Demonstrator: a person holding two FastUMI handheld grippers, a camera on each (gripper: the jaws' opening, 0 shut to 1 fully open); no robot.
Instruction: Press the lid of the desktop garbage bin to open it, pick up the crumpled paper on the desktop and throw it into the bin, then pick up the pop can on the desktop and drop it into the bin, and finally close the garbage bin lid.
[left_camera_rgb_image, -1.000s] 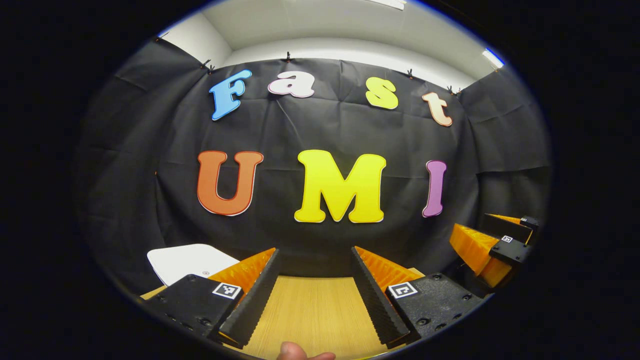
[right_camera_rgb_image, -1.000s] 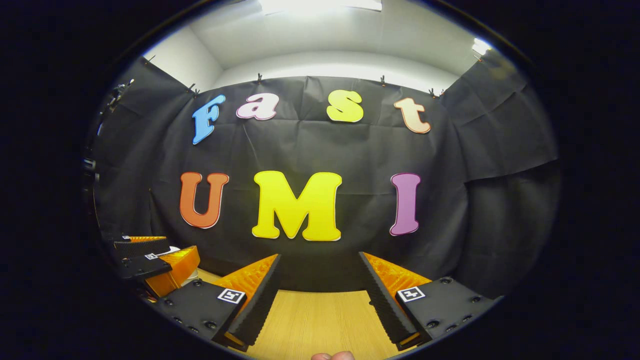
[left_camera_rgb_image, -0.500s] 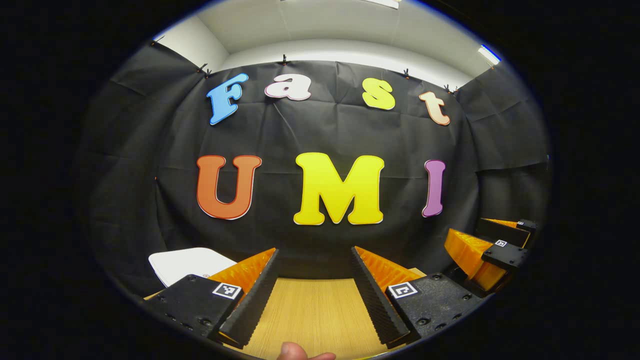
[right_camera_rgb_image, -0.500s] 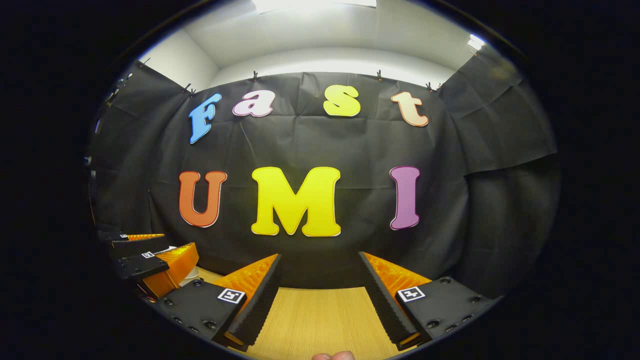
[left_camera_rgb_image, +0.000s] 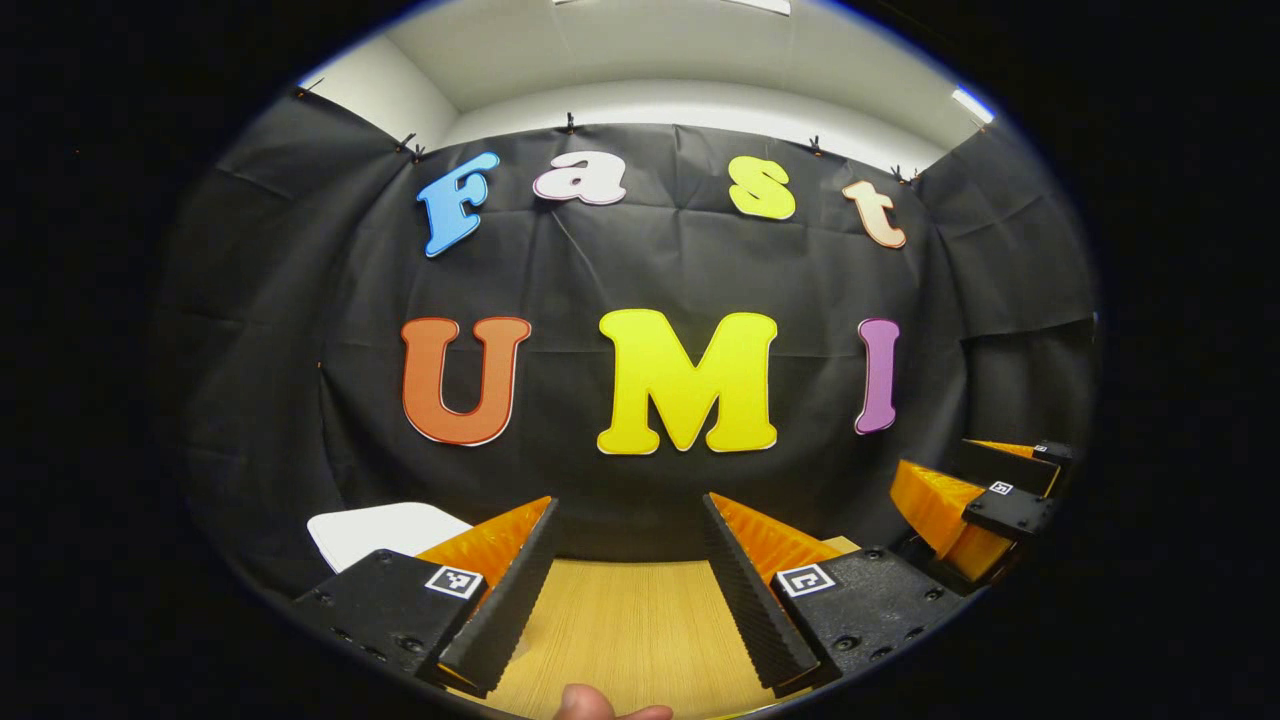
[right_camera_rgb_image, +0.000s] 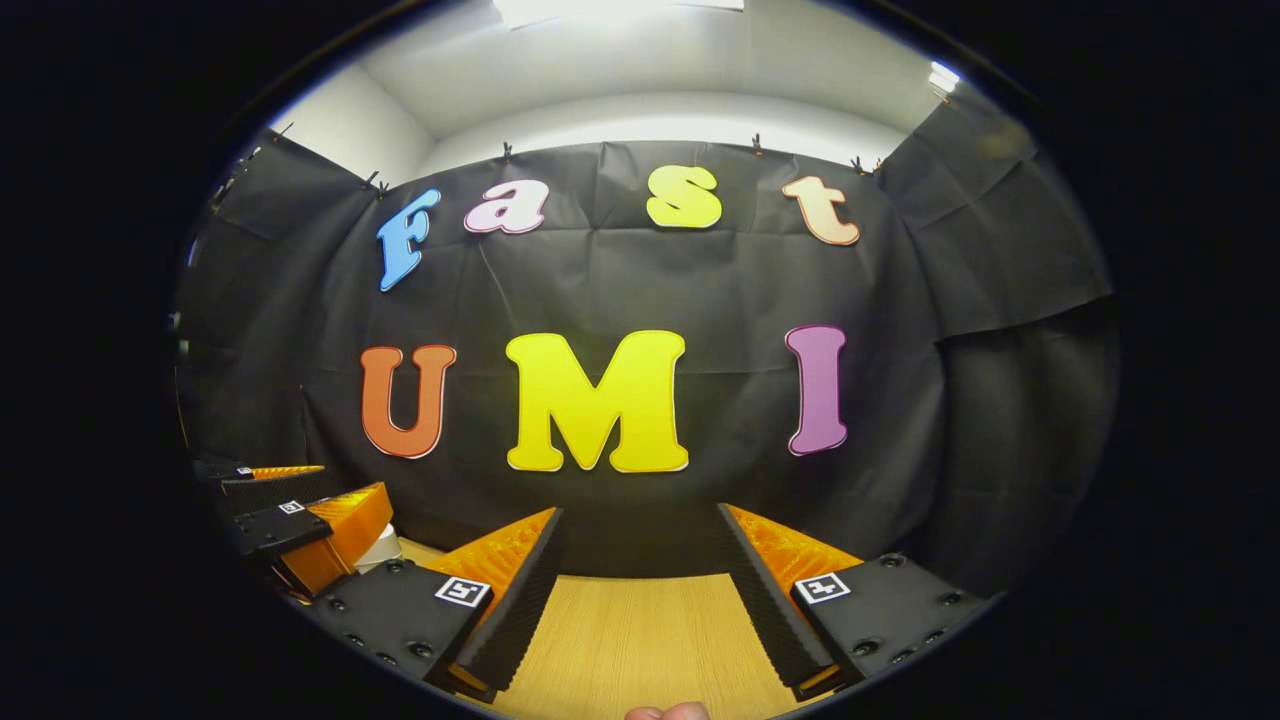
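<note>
Both the left gripper (left_camera_rgb_image: 625, 590) and right gripper (right_camera_rgb_image: 640, 600) gaped empty over the table (left_camera_rgb_image: 630, 620), a white lid (left_camera_rgb_image: 385, 528) beside the left

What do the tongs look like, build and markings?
Both alike: left tongs and right tongs each have two long wedge-shaped fingers with ribbed inner faces, mounted on black blocks fastened with screws. Each block carries a small square black-and-white marker tag. No cables or sleeves visible.

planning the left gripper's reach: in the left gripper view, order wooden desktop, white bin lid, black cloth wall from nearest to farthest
1. wooden desktop, just past the open left gripper, straight ahead
2. white bin lid, farther off, left
3. black cloth wall, at the back
</note>
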